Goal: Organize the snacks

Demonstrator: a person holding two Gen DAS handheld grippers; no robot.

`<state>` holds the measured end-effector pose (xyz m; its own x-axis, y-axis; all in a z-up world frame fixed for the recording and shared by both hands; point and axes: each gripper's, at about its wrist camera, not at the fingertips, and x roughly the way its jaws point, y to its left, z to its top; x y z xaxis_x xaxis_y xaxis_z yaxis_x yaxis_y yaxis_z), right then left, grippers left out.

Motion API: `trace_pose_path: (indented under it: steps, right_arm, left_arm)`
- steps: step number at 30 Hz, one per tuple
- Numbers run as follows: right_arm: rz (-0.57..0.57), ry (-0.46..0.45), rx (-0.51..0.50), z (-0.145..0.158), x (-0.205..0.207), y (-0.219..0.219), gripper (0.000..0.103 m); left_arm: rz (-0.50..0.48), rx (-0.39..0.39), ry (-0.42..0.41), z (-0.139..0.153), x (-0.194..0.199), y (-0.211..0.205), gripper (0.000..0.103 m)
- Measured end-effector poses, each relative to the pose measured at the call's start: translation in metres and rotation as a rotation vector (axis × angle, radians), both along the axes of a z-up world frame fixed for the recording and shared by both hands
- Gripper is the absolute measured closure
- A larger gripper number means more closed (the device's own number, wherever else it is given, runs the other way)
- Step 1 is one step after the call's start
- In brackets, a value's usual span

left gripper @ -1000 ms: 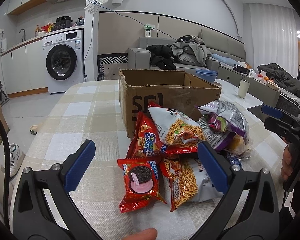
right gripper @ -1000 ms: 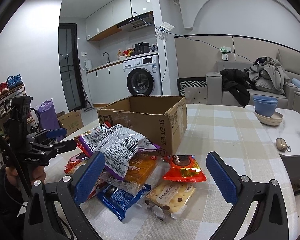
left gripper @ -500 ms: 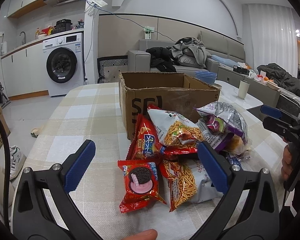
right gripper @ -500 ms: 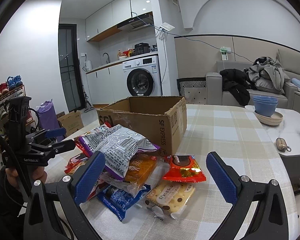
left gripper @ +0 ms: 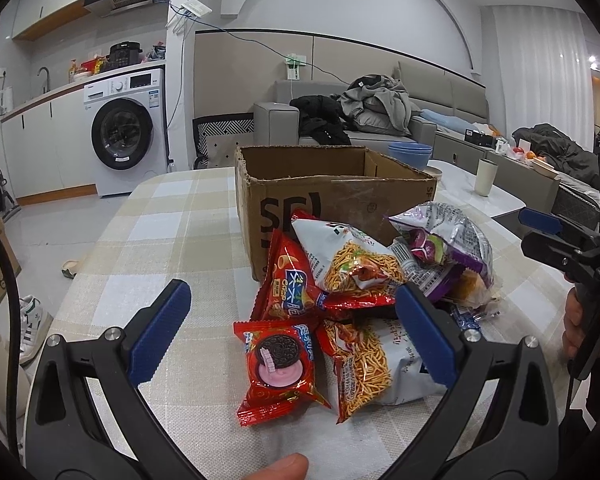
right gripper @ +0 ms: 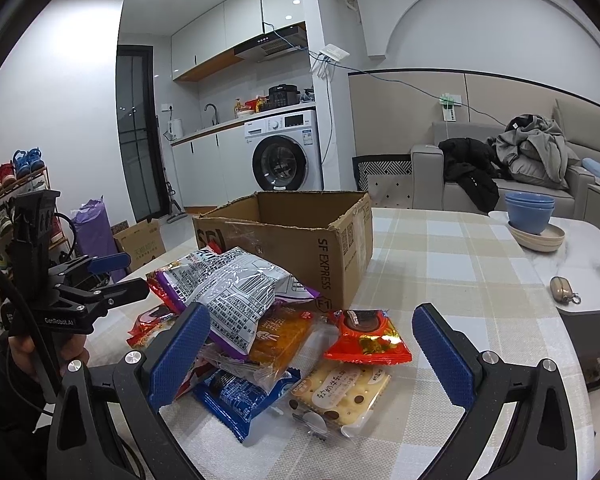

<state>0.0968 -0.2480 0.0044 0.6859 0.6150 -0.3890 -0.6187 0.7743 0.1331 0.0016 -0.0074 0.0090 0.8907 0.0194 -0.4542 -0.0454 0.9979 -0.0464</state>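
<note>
**Q:** What has changed in the last second?

**A:** Almost nothing. The table (left gripper: pixel 160 220), the cardboard box (left gripper: pixel 340 200) and the snack pile (left gripper: pixel 360 280) lie as they did. Your left gripper (left gripper: pixel 290 294) and right gripper (right gripper: pixel 311 316) both hover with the jaws wide apart and nothing between them. Judge the task as not yet started: every visible packet is still outside the box, piled against its near wall.

**Q:** What does each view give you that the other does not?

**A:** In the left view the box is at 12 o'clock from the pile. Only this view shows the noodle snack bag (left gripper: pixel 352 260) and the cookie packet (left gripper: pixel 278 360), the latter at 6 o'clock, nearest your left jaws. Only the right view shows:
- the silver bag (right gripper: pixel 236 292) from its printed back, on top of the pile
- the blue packet (right gripper: pixel 240 396) at 7 o'clock
- the cracker packet (right gripper: pixel 340 392) at 6 o'clock
- the small red packet (right gripper: pixel 366 340), just above the crackers

Neither view shows the box floor.
</note>
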Motion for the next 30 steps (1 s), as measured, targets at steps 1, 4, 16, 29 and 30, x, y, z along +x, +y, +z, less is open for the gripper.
trace_pose_path:
  steps: [1, 4, 16, 29, 30]
  right_arm:
    - [-0.001, 0.001, -0.004, 0.0, 0.0, 0.0, 0.0]
    - [-0.004, 0.002, -0.017, 0.0, -0.001, 0.001, 0.0]
    - [-0.008, 0.007, -0.023, 0.002, -0.004, 0.001, 0.0]
    - [0.021, 0.037, -0.05, 0.004, 0.004, 0.018, 0.0]
    - [0.023, 0.04, -0.053, 0.004, 0.005, 0.02, 0.0]
  left_arm:
    - [0.001, -0.003, 0.001, 0.0, 0.0, 0.0, 0.001]
    - [0.007, -0.01, 0.004, -0.001, 0.002, 0.002, 0.001]
    - [0.026, -0.019, 0.021, -0.004, 0.007, 0.006, 0.001]
    - [0.036, -0.028, 0.032, -0.006, 0.01, 0.007, 0.001]
    - [0.039, -0.028, 0.036, -0.006, 0.01, 0.007, 0.001]
